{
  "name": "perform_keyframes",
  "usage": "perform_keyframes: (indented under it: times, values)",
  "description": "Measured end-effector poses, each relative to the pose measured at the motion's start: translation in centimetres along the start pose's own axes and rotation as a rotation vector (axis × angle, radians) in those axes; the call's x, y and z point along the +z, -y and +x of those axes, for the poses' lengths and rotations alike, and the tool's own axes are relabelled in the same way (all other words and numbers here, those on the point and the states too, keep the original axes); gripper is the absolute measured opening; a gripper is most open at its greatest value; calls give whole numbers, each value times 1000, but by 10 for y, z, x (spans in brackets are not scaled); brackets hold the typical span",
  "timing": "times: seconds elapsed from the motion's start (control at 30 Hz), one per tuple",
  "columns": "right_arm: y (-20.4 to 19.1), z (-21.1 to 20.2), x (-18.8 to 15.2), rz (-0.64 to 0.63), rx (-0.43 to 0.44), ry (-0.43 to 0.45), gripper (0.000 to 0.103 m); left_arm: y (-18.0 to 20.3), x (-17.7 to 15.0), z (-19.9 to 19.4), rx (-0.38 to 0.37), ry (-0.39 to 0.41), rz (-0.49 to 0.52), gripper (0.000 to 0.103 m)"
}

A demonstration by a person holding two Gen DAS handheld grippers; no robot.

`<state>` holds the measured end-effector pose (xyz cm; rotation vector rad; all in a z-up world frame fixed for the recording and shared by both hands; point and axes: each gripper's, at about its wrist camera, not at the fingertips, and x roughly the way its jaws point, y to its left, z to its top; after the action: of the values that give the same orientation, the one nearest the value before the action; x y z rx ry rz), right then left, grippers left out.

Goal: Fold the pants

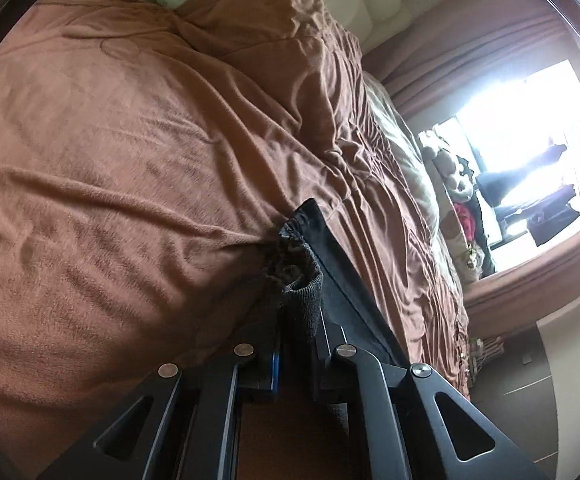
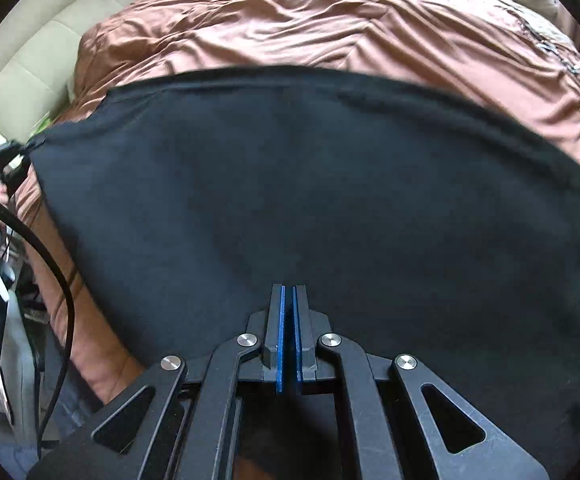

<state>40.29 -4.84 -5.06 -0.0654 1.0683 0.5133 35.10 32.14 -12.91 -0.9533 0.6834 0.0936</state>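
Brown bedspread (image 1: pixel 110 160) carries the black pants (image 2: pixel 309 200), spread flat; left gripper (image 1: pixel 299 316) pinches their ribbed cuff, right gripper (image 2: pixel 288 308) hovers closed and empty; no readable writing

- No text, label, brand, number or sign can be read in either view.

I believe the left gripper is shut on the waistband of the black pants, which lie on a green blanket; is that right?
Not quite: the blanket is brown, not green, as the left wrist view shows. The rest holds: the left gripper is shut on the waistband of the black pants.
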Motion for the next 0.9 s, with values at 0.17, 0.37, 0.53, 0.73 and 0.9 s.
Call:
perform_keyframes:
  times: [0.17,0.37,0.53,0.73,0.9]
  values:
    - [-17,1,-2,-3,45,30,1,3,0,-1,11,-5,-4,11]
    - [-47,12,0,-25,173,50,1,3,-2,0,37,-12,-6,11]
    - [-49,17,-6,-31,146,79,0,3,-4,-2,51,-11,-9,11]
    - [2,-9,-26,78,50,131,1,0,-4,-2,59,-13,-27,11]
    - [42,-27,-58,118,21,109,0,4,-2,-3,51,-10,-32,11]
